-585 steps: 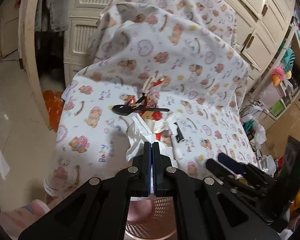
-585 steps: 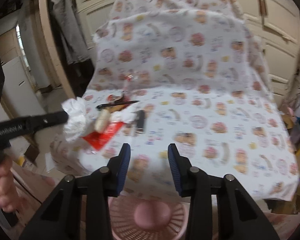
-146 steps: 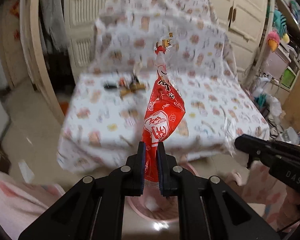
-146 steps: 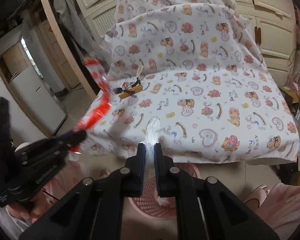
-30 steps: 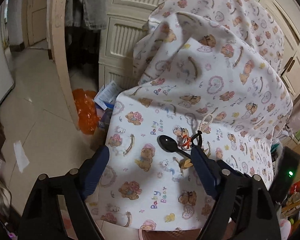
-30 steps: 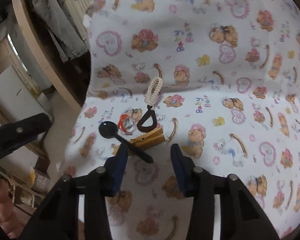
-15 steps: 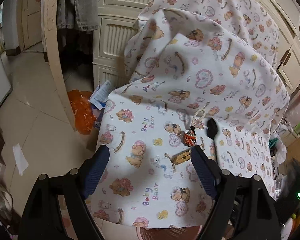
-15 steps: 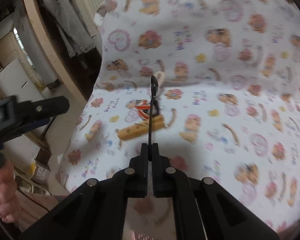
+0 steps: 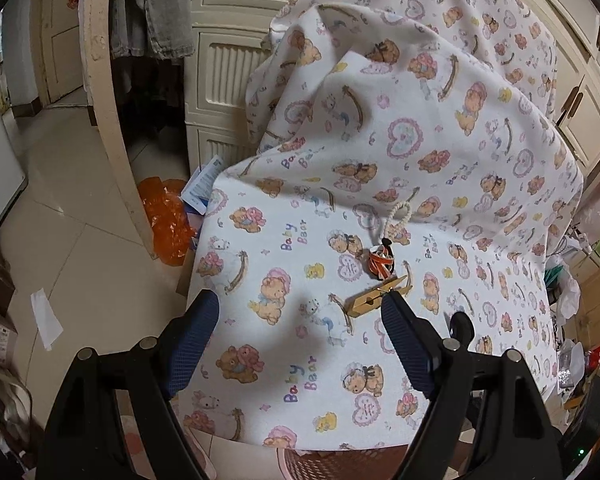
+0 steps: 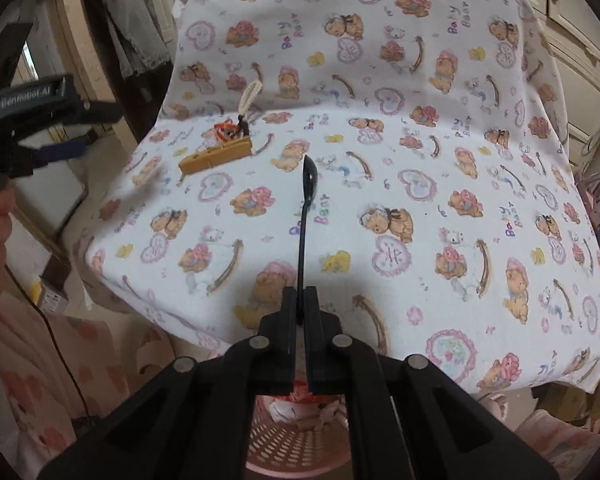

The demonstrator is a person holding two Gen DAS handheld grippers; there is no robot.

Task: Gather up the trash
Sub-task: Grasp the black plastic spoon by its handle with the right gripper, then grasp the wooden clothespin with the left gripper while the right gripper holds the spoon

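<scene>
My right gripper [image 10: 299,312] is shut on the handle of a black plastic spoon [image 10: 307,196], which sticks up and forward over the bear-print cloth [image 10: 420,200]. Below it stands a pink basket [image 10: 300,436] holding white and red trash. The spoon's bowl [image 9: 461,326] also shows behind my left gripper's right finger. A wooden clothespin [image 9: 376,298] lies on the cloth with a small orange-and-black charm on a beige cord [image 9: 382,262] beside it. My left gripper [image 9: 300,320] is open, hovering near the cloth's front left with nothing between its fingers; it also appears as the left gripper [image 10: 52,152], held by a hand.
An orange plastic bag [image 9: 166,216] and a blue-white box [image 9: 202,186] lie on the tiled floor left of the covered seat. Cream cabinets [image 9: 228,60] stand behind. A scrap of paper [image 9: 46,318] is on the floor. The basket rim [image 9: 320,464] sits below the cloth's front edge.
The right gripper closed on the black spoon, lifted it off the cloth and drew it back toward the front edge over the basket. The left gripper stayed open and nearly still.
</scene>
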